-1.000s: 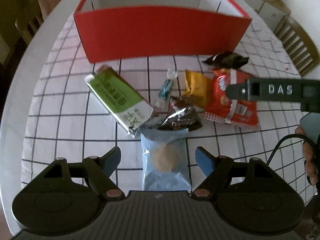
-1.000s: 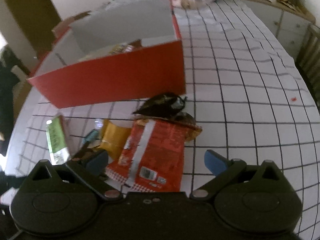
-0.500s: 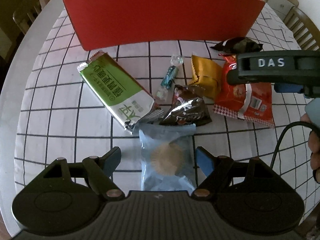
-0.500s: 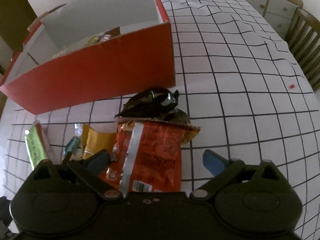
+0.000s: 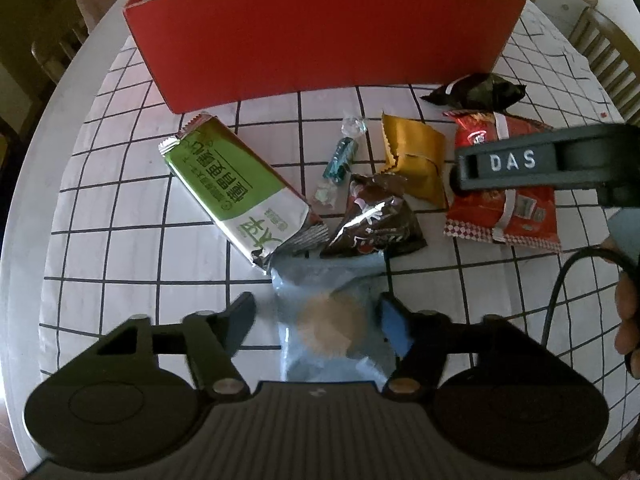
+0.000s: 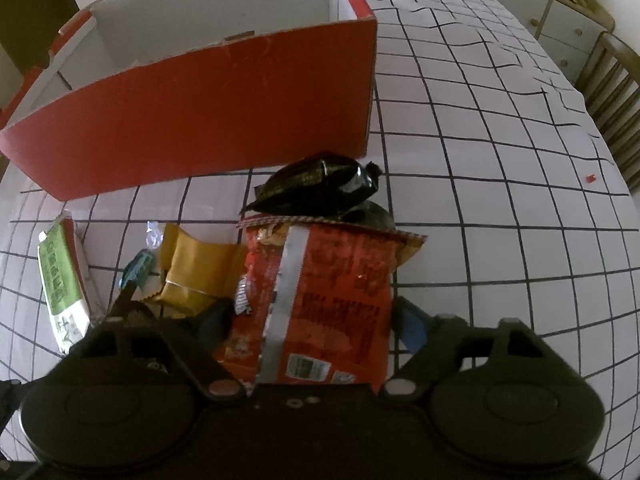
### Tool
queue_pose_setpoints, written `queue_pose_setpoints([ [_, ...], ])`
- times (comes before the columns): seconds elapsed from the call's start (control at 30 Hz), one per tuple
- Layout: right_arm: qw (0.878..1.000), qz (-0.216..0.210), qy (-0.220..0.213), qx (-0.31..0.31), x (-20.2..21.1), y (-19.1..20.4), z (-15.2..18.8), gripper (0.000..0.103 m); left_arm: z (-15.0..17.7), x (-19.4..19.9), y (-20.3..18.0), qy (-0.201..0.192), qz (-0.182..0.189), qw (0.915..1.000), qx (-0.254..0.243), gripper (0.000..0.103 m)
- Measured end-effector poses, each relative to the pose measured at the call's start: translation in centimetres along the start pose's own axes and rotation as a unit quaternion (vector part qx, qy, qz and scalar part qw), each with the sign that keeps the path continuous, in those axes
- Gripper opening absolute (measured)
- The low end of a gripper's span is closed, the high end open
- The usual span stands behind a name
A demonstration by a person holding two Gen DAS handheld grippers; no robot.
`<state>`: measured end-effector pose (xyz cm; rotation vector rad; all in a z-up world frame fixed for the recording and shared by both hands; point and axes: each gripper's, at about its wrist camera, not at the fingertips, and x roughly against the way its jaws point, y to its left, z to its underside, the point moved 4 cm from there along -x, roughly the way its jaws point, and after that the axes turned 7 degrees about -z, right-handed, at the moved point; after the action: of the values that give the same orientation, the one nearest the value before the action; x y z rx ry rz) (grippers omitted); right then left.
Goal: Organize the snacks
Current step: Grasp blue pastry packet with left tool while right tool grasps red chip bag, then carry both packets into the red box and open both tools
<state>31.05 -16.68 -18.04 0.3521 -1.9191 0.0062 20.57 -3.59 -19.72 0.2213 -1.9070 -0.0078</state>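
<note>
Between the closing jaws of the left gripper (image 5: 316, 314) lay the blue packet (image 5: 332, 320), pads apparently not yet pressing; a central, level grip would serve best. Likewise the right gripper (image 6: 312, 322) was narrowing around the red packet (image 6: 320, 304) on the bench (image 6: 480, 160). Beyond stood the red box (image 6: 224, 116), its contents hidden behind the near wall.

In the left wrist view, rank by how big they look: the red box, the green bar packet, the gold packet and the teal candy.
1. red box
2. green bar packet
3. gold packet
4. teal candy
</note>
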Motion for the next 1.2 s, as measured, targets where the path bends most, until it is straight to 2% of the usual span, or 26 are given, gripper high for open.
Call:
queue_pose_setpoints([
  [0.03, 1.000, -0.001, -0.001, 0.000, 0.0, -0.1, 0.1, 0.076, 0.0, 0.1, 0.0, -0.002, 0.000, 1.0000, -0.001, 0.053],
  [0.13, 1.000, -0.005, -0.005, -0.001, 0.4, -0.4, 0.5, 0.074, 0.0, 0.3, 0.1, -0.007, 0.003, 1.0000, -0.005, 0.046],
  [0.47, 1.000, -0.023, -0.013, -0.015, 2.6, -1.7, 2.0, 0.074, 0.5, 0.9, 1.3, -0.009, 0.035, 0.9992, 0.017, 0.046],
  [0.87, 0.998, -0.052, -0.020, 0.001, 6.5, 0.0, 4.6, 0.074, 2.1, 3.5, 3.6, -0.027, 0.056, 0.9973, 0.038, 0.046],
  [1.2, 0.995, -0.071, -0.056, 0.037, 11.2, 3.2, 5.6, 0.074, 2.3, 8.4, 6.1, -0.084, 0.060, 0.9925, 0.066, 0.046],
])
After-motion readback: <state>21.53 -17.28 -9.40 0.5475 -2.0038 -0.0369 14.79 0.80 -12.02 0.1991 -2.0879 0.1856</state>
